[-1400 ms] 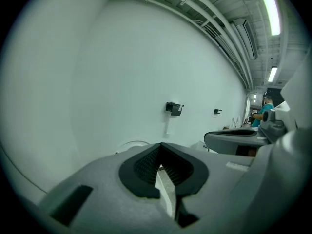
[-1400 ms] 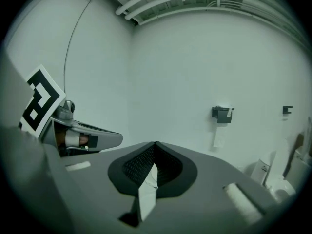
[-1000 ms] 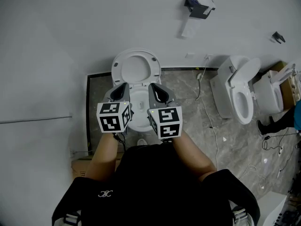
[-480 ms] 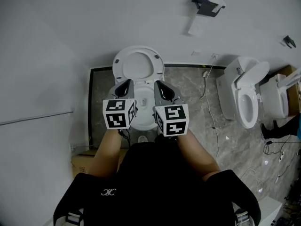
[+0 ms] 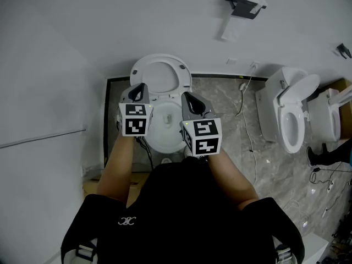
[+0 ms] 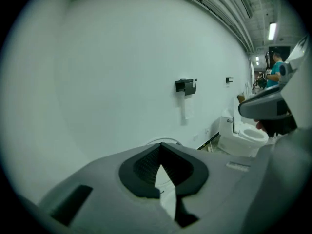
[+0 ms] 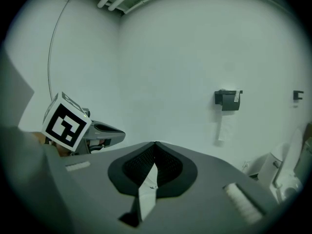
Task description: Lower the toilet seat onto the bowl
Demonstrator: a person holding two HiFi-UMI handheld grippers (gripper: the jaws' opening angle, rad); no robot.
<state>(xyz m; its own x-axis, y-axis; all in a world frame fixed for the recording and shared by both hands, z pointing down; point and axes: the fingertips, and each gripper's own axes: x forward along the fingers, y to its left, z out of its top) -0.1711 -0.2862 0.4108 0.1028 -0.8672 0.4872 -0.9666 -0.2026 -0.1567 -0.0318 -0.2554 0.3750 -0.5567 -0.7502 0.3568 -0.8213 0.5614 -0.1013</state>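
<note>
In the head view a white toilet stands against the wall with its seat raised upright above the open bowl. My left gripper is shut and empty, its tip by the lower left edge of the raised seat; I cannot tell whether it touches. My right gripper is shut and empty too, its tip just off the seat's lower right edge, over the bowl's rim. The left gripper view shows the seat's top edge right behind the closed tips. The right gripper view looks at bare wall.
Two more white toilets stand to the right, lids up. A paper holder hangs on the wall. A cable trails across the marble floor. A cardboard box sits low at the left. A person in teal stands far off.
My left gripper has moved up and slightly left, closer to the raised seat's left edge. The right gripper has hardly moved. Both stay shut.
</note>
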